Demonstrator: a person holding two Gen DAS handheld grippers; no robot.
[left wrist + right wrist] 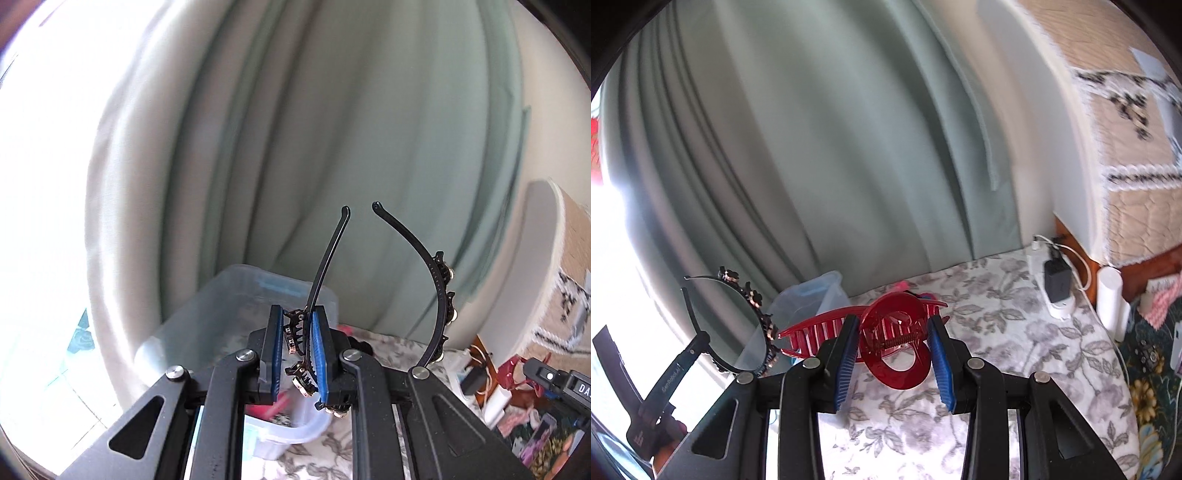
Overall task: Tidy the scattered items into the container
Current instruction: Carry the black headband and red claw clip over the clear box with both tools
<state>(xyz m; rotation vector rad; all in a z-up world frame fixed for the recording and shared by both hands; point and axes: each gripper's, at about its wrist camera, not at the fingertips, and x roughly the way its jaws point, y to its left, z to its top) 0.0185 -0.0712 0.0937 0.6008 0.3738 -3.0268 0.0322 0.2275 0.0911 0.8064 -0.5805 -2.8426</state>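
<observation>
My left claw [298, 350] clamps the black headband [439, 295] directly above the clear bin [207, 314], ends pointing up; my right claw [892, 354] grips the red clip [886, 332], farther off.

Daylight from the left, blown out at the edge

In both views the left side burns to white, while the green curtain [332, 147] sits in soft, even light. The fisheye bends straight lines and darkens the corners; the patterned cloth [1126, 147] at the right is smeared by blur.
</observation>
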